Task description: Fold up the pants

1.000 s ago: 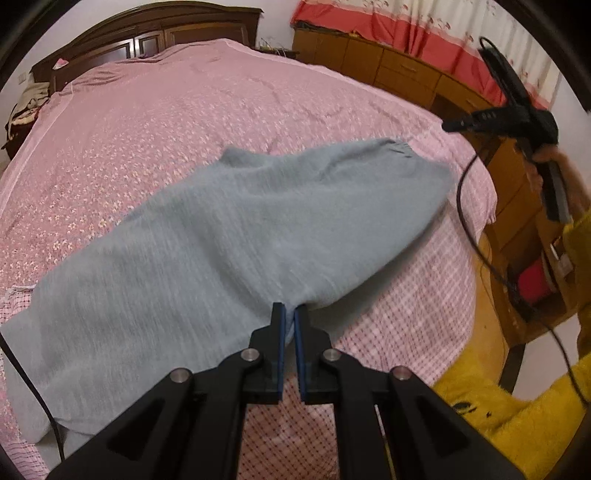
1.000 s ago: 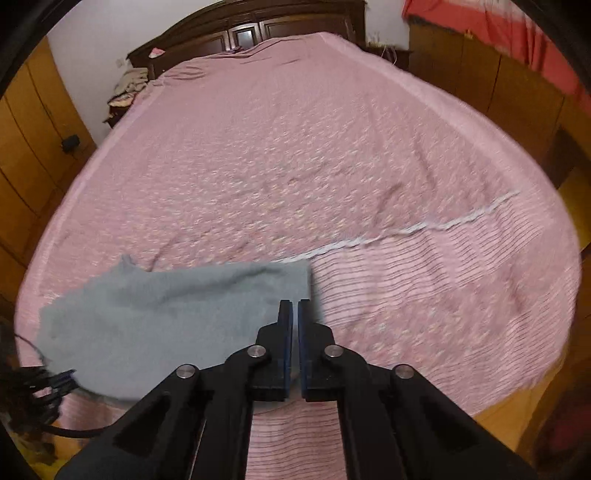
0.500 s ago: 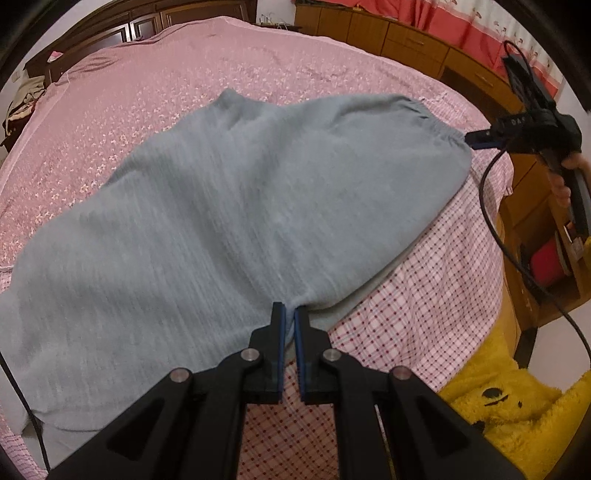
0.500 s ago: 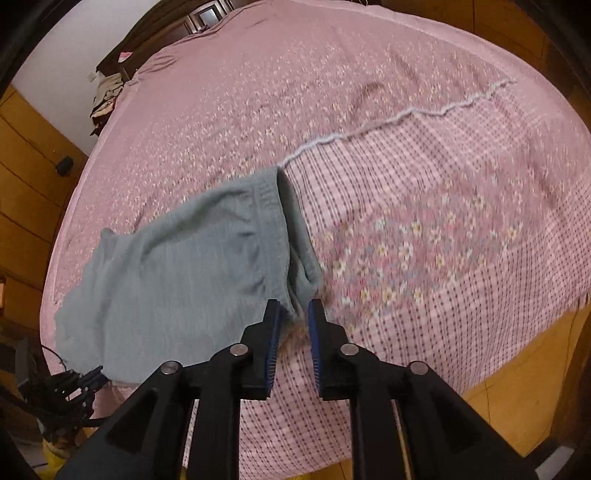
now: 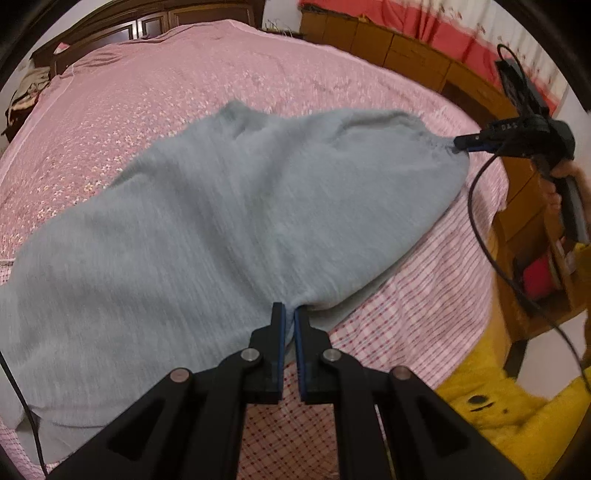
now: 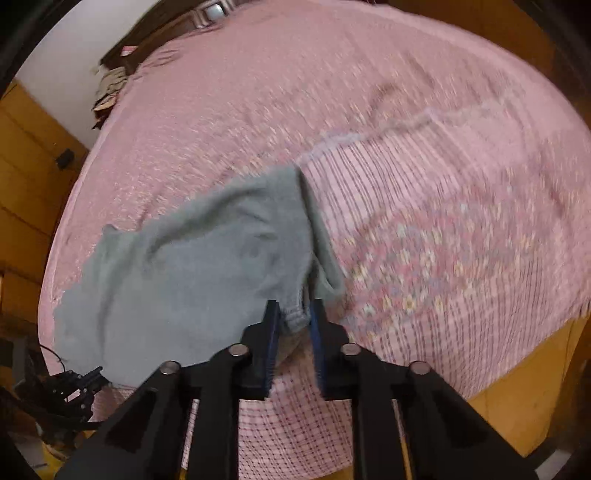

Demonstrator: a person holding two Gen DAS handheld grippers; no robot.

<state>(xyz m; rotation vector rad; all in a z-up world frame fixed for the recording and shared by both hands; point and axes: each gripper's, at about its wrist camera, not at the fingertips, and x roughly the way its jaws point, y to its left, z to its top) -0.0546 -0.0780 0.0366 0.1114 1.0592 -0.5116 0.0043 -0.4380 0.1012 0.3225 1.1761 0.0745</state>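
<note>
Grey-blue pants (image 5: 221,221) lie spread across the near part of a pink bed (image 5: 147,74). My left gripper (image 5: 289,308) is shut on the near edge of the cloth, about midway along it. The right gripper (image 5: 460,142) shows at the waistband corner on the right, with a hand (image 5: 569,173) on its handle. In the right wrist view the pants (image 6: 192,266) stretch away to the left. The right gripper (image 6: 293,314) has the bunched waistband between its pads, and its jaws are closing on it. The left gripper (image 6: 98,371) shows small at the far end.
The bed's (image 6: 406,110) checked sheet ends just below both grippers. A yellow plush toy (image 5: 517,406) lies on the floor at lower right. Wooden cabinets (image 5: 406,48) line the right side, a dark headboard (image 5: 147,22) stands at the far end, and a cable (image 5: 480,236) hangs from the right gripper.
The right gripper came down over the waistband corner, opened, and now has the cloth between its jaws. The left gripper kept its hold and barely moved.
</note>
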